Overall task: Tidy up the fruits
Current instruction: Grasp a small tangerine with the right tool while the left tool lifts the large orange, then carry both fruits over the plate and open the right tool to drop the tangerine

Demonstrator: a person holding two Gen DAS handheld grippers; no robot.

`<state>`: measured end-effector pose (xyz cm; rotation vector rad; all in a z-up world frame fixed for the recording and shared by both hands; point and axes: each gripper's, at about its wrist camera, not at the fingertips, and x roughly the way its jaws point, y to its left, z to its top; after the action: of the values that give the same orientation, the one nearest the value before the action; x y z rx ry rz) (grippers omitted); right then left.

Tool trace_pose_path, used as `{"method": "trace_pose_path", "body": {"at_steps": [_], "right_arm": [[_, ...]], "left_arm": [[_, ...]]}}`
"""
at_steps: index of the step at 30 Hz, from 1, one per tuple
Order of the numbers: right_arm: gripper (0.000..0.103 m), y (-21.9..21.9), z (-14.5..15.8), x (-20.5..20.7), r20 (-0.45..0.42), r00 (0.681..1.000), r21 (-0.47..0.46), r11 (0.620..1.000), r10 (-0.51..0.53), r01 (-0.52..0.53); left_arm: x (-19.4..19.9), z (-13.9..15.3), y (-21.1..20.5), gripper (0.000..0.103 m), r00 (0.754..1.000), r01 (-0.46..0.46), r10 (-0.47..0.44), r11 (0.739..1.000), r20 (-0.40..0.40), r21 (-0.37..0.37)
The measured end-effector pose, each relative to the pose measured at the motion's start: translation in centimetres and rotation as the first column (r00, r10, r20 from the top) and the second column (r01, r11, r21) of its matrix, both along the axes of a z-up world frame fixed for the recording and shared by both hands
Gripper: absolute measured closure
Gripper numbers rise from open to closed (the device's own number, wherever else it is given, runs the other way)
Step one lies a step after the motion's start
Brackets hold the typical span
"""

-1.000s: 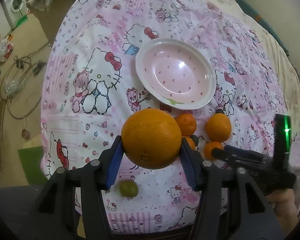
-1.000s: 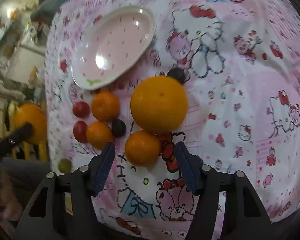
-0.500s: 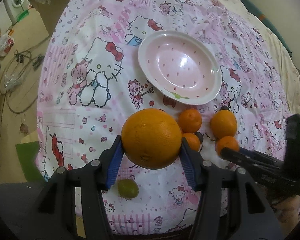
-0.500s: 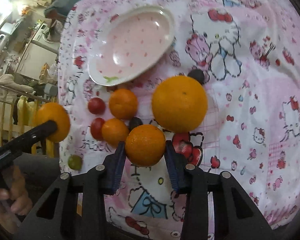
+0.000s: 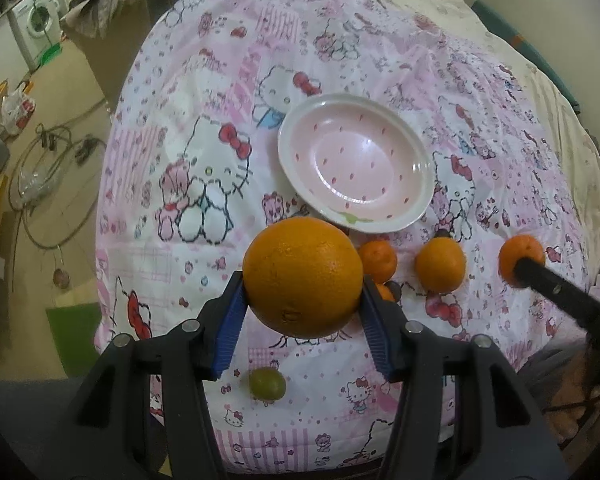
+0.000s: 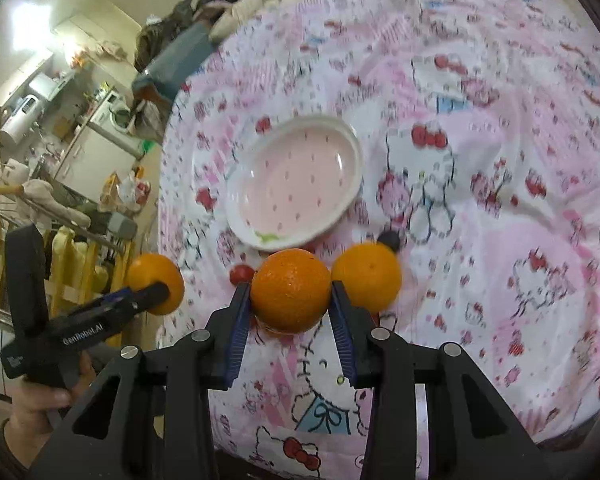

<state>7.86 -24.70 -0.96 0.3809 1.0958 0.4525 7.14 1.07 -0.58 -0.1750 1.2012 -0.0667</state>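
Observation:
My left gripper (image 5: 302, 308) is shut on a large orange (image 5: 303, 277) and holds it above the cloth, in front of the empty pink plate (image 5: 356, 170). My right gripper (image 6: 290, 304) is shut on a small mandarin (image 6: 291, 288), lifted just in front of the plate (image 6: 296, 184). That mandarin (image 5: 521, 258) shows at the right of the left wrist view. Another large orange (image 6: 366, 274) lies on the cloth beside it. A mandarin (image 5: 378, 260) and the same large orange (image 5: 440, 265) lie below the plate. The left gripper with its orange (image 6: 156, 282) shows at left.
A green grape (image 5: 267, 384) lies near the front edge of the Hello Kitty cloth (image 5: 204, 184). A red cherry tomato (image 6: 241, 274) and a dark grape (image 6: 389, 239) lie by the plate. Floor clutter and a washing machine (image 5: 36, 24) lie beyond the left edge.
My right gripper closed on the small mandarin and lifted it off the cloth toward the plate. My left gripper keeps the large orange and has backed off slightly.

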Motion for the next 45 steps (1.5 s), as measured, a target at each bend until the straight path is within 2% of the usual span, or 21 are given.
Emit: {"method": "trace_pose_path", "body": {"at_steps": [5, 8, 19, 24, 30, 45], "right_arm": [[0.063, -0.2, 2.8, 1.7, 0.094, 0.996, 0.021, 1.0, 0.001, -0.003], [0.063, -0.4, 3.3, 3.2, 0.112, 0.994, 0.03, 1.0, -0.009, 0.006], [0.063, -1.4, 2.1, 8.5, 0.09, 0.995, 0.018, 0.999, -0.049, 0.047], [0.063, -1.3, 0.7, 11.1, 0.063, 0.997, 0.005, 0.999, -0.051, 0.05], [0.063, -0.2, -1.4, 13.9, 0.022, 0.999, -0.009, 0.999, -0.036, 0.036], [0.063, 5.7, -8.0, 19.4, -0.091, 0.993, -0.047, 0.996, 0.076, -0.081]], "left_arm": [[1.9, 1.3, -0.5, 0.053, 0.999, 0.028, -0.028, 0.999, 0.019, 0.04], [3.2, 1.7, -0.8, 0.053, 0.999, 0.041, -0.042, 0.998, 0.028, 0.055], [8.3, 1.1, -2.7, 0.053, 0.995, 0.095, -0.096, 0.992, 0.004, 0.077], [10.2, -0.2, -3.4, 0.053, 0.993, 0.118, -0.117, 0.989, -0.014, 0.088], [12.0, -2.0, -3.1, 0.053, 0.993, 0.11, -0.107, 0.992, -0.048, 0.056], [14.1, -3.2, -1.3, 0.052, 0.995, 0.071, -0.067, 0.996, -0.068, 0.052]]}}
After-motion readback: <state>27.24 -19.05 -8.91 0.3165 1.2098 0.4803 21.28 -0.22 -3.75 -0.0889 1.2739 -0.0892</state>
